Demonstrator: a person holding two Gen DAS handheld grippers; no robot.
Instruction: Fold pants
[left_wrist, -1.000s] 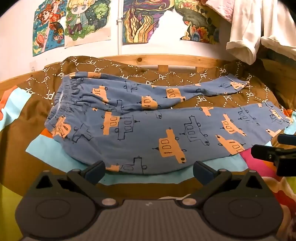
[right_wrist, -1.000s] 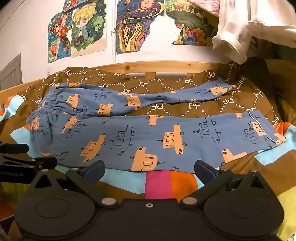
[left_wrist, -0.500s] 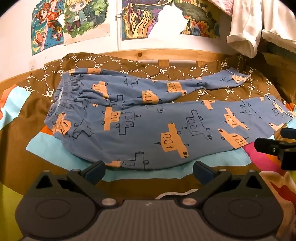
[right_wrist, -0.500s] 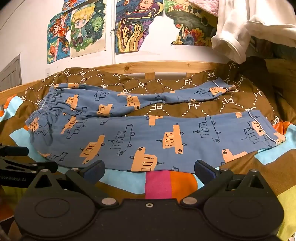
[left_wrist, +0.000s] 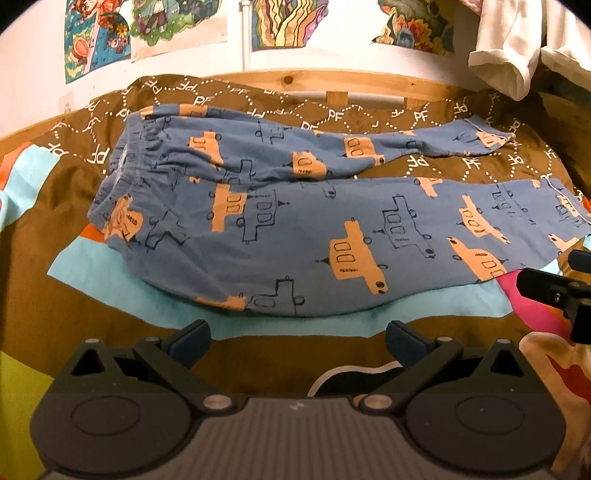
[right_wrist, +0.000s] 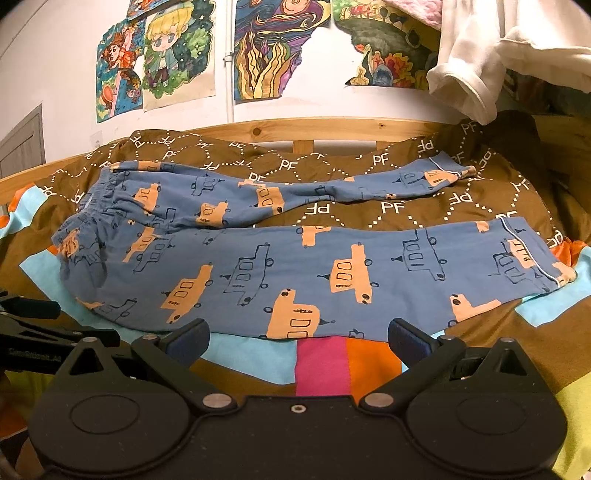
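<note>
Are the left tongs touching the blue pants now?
Apart. In the left wrist view the left tongs stand open, and a strip of light blue and brown bedcover shows between the fingertips and the near edge of the pants.

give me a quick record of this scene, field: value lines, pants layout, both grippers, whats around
garment: blue pants with orange vehicle print
layout: spread flat, unfolded, waistband at left, cuffs at right, legs apart in a V
surface: brown patterned bedspread
left gripper: open, empty, short of the near hem
right gripper: open, empty, fingers at the near leg's edge
background: drawings on wall, white garment hanging at upper right
fold status: not started
</note>
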